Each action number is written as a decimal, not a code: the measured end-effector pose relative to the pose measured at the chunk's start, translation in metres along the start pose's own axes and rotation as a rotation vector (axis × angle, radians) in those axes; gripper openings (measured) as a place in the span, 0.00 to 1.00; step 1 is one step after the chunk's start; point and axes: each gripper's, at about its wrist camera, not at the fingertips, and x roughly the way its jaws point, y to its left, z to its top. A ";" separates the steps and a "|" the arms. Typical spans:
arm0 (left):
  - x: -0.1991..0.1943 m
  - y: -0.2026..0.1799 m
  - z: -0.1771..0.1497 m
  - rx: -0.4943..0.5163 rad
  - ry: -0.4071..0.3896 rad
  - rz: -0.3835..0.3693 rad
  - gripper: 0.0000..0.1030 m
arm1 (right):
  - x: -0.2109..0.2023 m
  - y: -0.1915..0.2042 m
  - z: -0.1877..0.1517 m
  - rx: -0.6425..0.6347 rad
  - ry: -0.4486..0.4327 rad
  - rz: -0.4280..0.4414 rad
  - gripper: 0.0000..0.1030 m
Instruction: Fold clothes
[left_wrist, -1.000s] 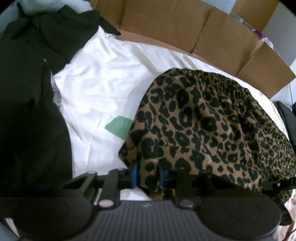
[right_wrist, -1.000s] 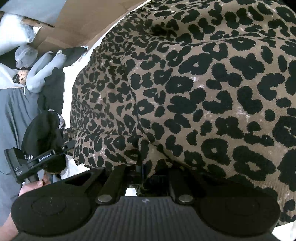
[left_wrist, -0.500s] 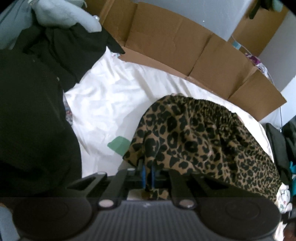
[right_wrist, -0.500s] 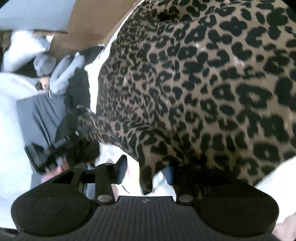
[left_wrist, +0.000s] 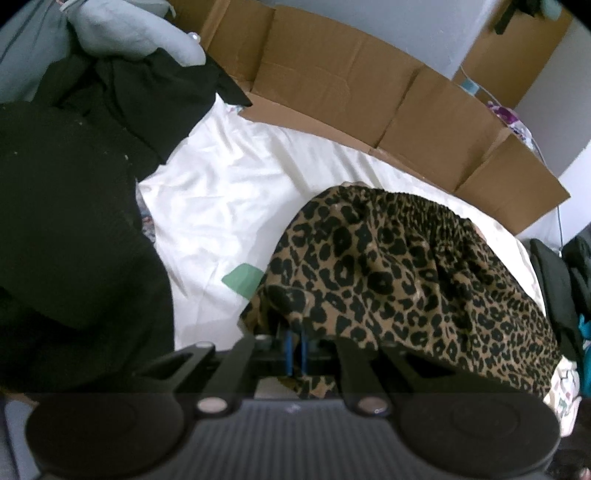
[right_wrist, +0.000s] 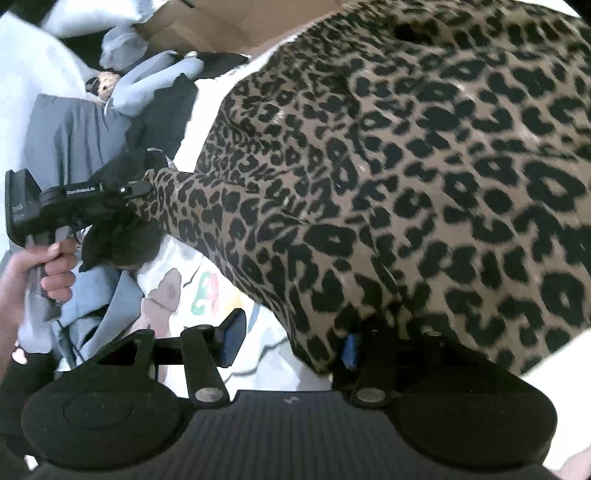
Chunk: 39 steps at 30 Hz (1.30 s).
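A leopard-print skirt (left_wrist: 406, 280) lies spread over a white sheet (left_wrist: 229, 192), its gathered waistband toward the cardboard. My left gripper (left_wrist: 294, 350) is shut on the skirt's near corner, with the cloth pinched between the blue pads. In the right wrist view the skirt (right_wrist: 424, 166) fills most of the frame. My right gripper (right_wrist: 291, 341) stands open; cloth drapes over its right finger (right_wrist: 349, 350), and the left finger (right_wrist: 232, 339) is bare. A hand (right_wrist: 48, 273) holds the left gripper (right_wrist: 142, 186) at the left, clamped on a stretched corner of the skirt.
Black garments (left_wrist: 74, 221) are heaped on the left. Flattened cardboard boxes (left_wrist: 351, 85) line the far side. A green patch (left_wrist: 242, 278) shows on the sheet. A grey-blue plush toy (right_wrist: 147, 77), blue-grey cloth (right_wrist: 92, 317) and a printed white fabric (right_wrist: 192, 295) lie near the left gripper.
My right gripper has opened wide and let go of the skirt's edge. The left gripper has closed fully on its corner and drawn back, stretching the cloth.
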 end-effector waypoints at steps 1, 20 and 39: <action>-0.003 0.000 -0.001 0.002 0.006 0.002 0.05 | 0.004 0.001 0.000 -0.015 0.008 0.002 0.50; -0.021 0.025 -0.015 -0.067 0.182 0.070 0.04 | 0.000 -0.025 -0.001 0.257 0.279 0.253 0.03; 0.019 0.044 -0.052 -0.021 0.161 0.159 0.41 | -0.002 -0.014 -0.005 0.128 0.118 0.053 0.42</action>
